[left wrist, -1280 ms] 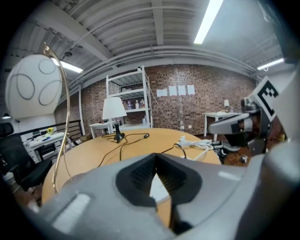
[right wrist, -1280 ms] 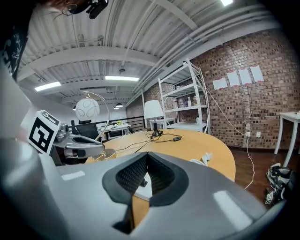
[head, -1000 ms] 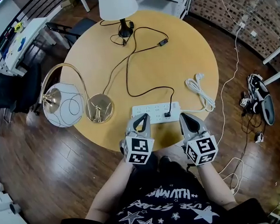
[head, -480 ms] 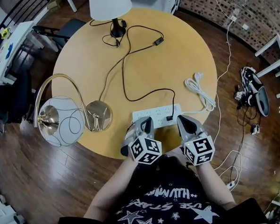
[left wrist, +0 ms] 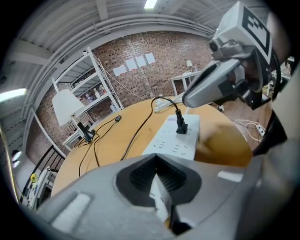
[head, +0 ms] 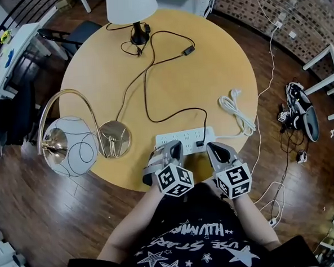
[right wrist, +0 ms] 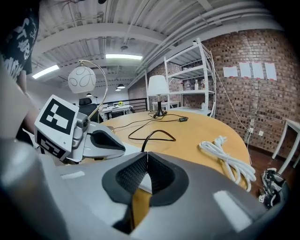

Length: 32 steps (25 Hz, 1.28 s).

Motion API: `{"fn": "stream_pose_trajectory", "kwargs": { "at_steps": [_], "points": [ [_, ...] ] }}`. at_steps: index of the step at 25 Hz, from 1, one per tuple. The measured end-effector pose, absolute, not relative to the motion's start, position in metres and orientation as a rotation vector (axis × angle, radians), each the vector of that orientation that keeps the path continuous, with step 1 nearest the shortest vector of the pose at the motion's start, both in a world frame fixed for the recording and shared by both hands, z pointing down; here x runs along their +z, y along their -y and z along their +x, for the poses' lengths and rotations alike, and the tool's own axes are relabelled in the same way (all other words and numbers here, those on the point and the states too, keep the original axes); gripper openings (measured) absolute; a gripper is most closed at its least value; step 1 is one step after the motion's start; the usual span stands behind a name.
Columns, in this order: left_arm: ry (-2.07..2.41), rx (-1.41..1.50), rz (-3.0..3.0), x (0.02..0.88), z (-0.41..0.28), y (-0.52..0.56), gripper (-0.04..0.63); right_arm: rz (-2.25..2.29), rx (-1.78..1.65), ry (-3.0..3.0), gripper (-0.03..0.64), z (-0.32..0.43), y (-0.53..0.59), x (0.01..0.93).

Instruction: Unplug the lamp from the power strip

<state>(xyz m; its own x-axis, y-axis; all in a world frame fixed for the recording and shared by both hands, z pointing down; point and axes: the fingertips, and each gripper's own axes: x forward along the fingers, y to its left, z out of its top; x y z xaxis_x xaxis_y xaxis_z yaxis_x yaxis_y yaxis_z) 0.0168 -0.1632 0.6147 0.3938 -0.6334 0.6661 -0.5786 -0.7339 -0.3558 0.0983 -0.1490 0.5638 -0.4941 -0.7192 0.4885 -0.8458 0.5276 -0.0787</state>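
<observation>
Because the plug [head: 200, 143] is likely small, rigid and firmly seated, it is best pinched by its body, not its limp cord [head: 146, 103], with the light strip [head: 176, 138] pinned at the table's [head: 219, 70] near edge. One plug, one strip, one shaded lamp [head: 131, 3] and one globe lamp [head: 69, 146] are counted. The left tool [head: 173, 147] and right tool [head: 211, 147] are clenched, empty.

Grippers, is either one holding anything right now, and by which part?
Nothing is held: the left gripper and right gripper both have jaws shut and empty, near the power strip.
</observation>
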Motion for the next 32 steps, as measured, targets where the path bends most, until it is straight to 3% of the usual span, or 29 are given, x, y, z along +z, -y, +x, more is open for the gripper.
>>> {"fn": "stream_pose_trajectory", "kwargs": {
  "at_steps": [2, 4, 9, 26, 32],
  "points": [
    [-1.123, -1.255, -2.568, 0.615, 0.018, 0.164, 0.003, 1.231, 0.433, 2.383, 0.010, 0.096, 0.148, 0.566],
    [-1.106, -1.251, -2.556, 0.614, 0.020, 0.164, 0.002, 1.165, 0.430, 2.394, 0.101, 0.090, 0.147, 0.568],
    [-1.103, -1.251, -2.566, 0.613, 0.020, 0.164, 0.002, 1.058, 0.404, 2.386, 0.139, 0.080, 0.148, 0.579],
    [-1.133, -1.277, -2.560, 0.614, 0.019, 0.165, 0.002, 0.975, 0.491, 2.392, 0.084, 0.068, 0.166, 0.601],
    [-1.141, -1.290, -2.561, 0.614, 0.020, 0.165, 0.000, 0.983, 0.258, 2.323, 0.083, 0.061, 0.162, 0.594]
  ]
}}
